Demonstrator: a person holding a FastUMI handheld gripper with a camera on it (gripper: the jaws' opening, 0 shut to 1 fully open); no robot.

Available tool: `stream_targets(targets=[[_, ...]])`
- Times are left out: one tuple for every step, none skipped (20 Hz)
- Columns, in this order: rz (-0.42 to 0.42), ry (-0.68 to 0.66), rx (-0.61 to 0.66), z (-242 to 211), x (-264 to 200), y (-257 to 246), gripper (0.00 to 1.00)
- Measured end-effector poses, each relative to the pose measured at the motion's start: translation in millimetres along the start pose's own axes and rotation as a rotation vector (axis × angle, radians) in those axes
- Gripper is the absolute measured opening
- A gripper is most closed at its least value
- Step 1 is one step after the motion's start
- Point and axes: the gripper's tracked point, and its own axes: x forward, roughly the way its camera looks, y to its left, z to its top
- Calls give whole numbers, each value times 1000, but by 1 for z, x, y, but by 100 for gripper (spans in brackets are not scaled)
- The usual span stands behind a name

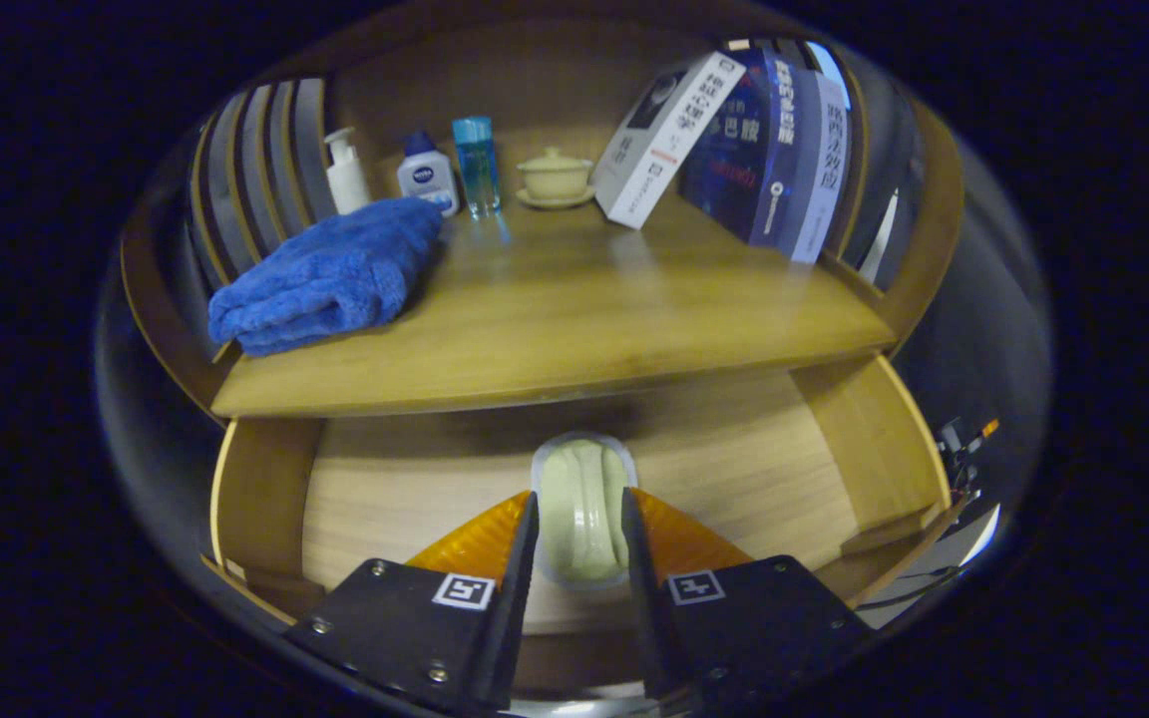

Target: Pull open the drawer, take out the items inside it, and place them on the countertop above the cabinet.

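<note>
Drawer (864,449) stands open; tool (579,514) fingers clasp pale packet (582,489) inside.

We see a dim, warm-toned scene, brightest on the countertop (574,329), where soft glare streaks run below the books (734,140) and the blue bottle (476,165). A dark shadow band lies across the drawer (385,489) floor, just under the countertop's front edge. The gripper (579,509) sits in low light, fingers parted around a pale item (582,499) that looks slightly soft. Fisheye distortion bows the countertop edge and drawer walls, and the outer rim turns murky and smeared. The towel (330,274) is reasonably sharp.
</note>
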Motion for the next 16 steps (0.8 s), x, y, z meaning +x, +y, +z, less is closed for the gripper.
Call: stream_targets(targets=[[3, 18, -6, -4, 6, 1, 49], [5, 35, -7, -10, 11, 2, 49], [7, 49, -7, -14, 15, 2, 48], [5, 63, -2, -18, 19, 3, 49], [4, 78, -7, -17, 18, 2, 40], [13, 82, -12, -24, 24, 3, 31], [21, 71, -10, -17, 24, 4, 22], [35, 93, -6, -24, 21, 5, 21], [37, 81, -1, -21, 17, 6, 19], [39, 82, 3, -22, 21, 5, 19], [35, 85, -1, -23, 19, 3, 19], [31, 87, -3, -24, 17, 1, 19], [26, 86, -4, -25, 13, 0, 19], [23, 82, -2, -25, 8, -2, 19], [19, 76, 5, -24, 1, -3, 19], [8, 66, 12, -24, -6, -6, 19]])
